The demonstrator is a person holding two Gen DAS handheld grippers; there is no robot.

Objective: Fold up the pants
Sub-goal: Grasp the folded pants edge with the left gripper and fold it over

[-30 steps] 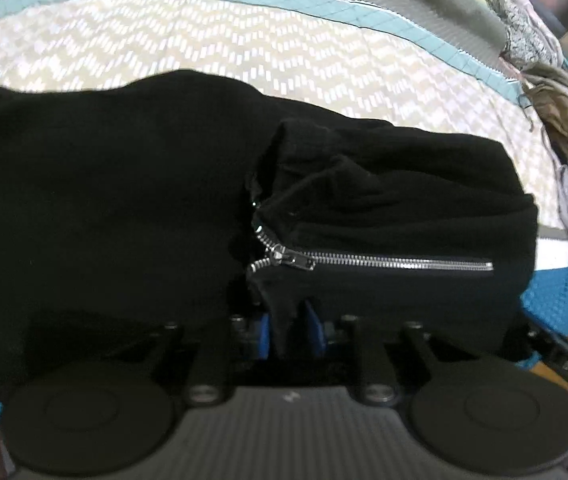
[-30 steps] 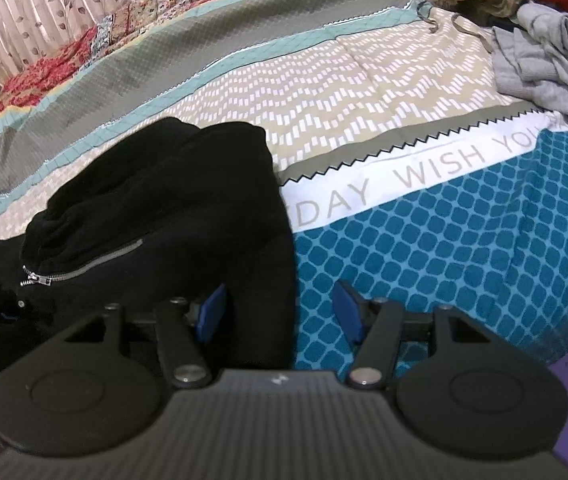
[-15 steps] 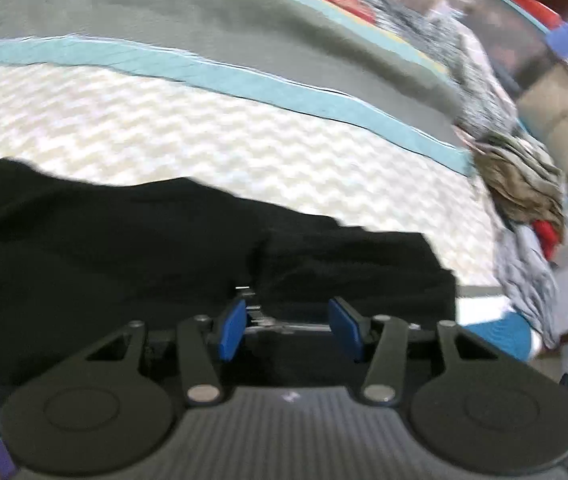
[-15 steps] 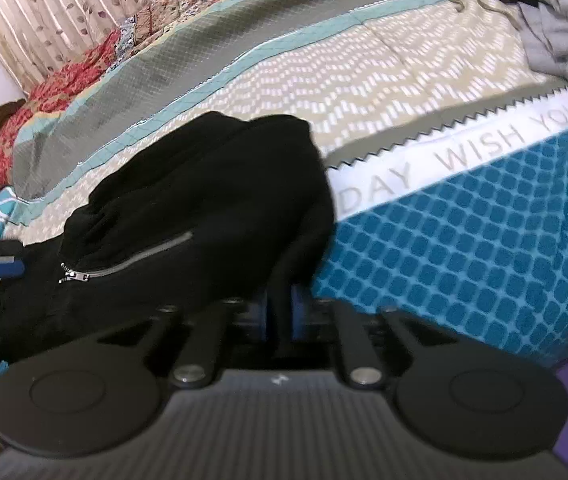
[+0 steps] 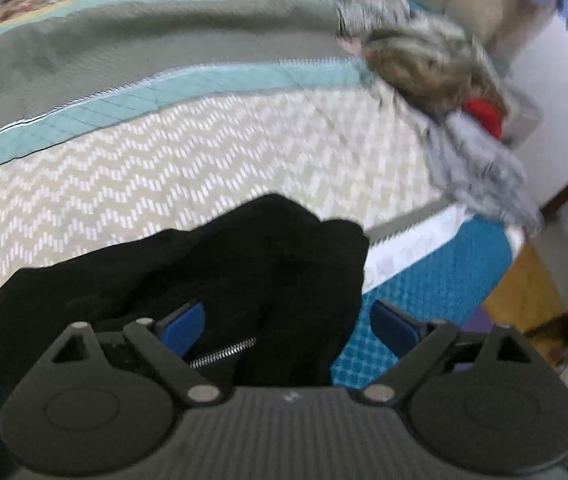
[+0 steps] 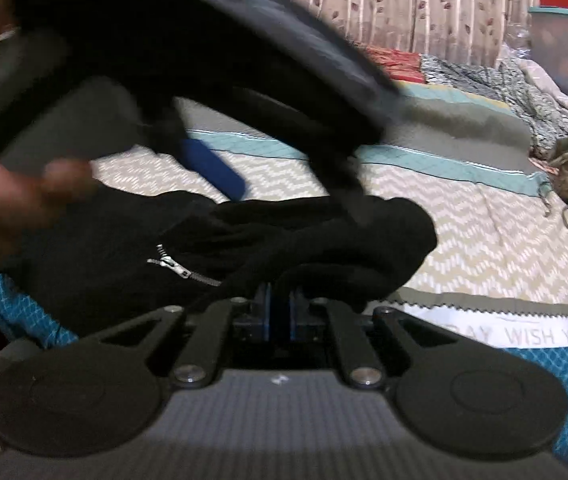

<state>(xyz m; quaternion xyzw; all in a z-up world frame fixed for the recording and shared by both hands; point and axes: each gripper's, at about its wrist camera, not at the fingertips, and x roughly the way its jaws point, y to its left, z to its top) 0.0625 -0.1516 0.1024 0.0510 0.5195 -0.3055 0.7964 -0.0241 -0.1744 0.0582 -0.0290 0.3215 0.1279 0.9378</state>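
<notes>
The pants [image 6: 284, 236] lie as a dark, partly folded bundle on the bed [image 6: 463, 216], filling the centre of the right wrist frame with their long axis running roughly left to right across it; the zip [image 6: 182, 268] sits left of centre. The right tongs [image 6: 280, 312] are nearest: closed tight, they pinch a fold of the pants at the bundle's near edge, bottom centre of the frame. The left tongs [image 5: 287, 326] are spread wide and hold nothing; in their own view the pants [image 5: 244, 264] fill the lower centre, one blue pad over black cloth, the other over the blue quilt just past the bundle's right edge. Whether either pad touches the cloth I cannot tell. In the right view the left tool looms blurred across the upper left, above the bundle. By my judgement, the next fold hangs on the right grip, carried across the long axis.
</notes>
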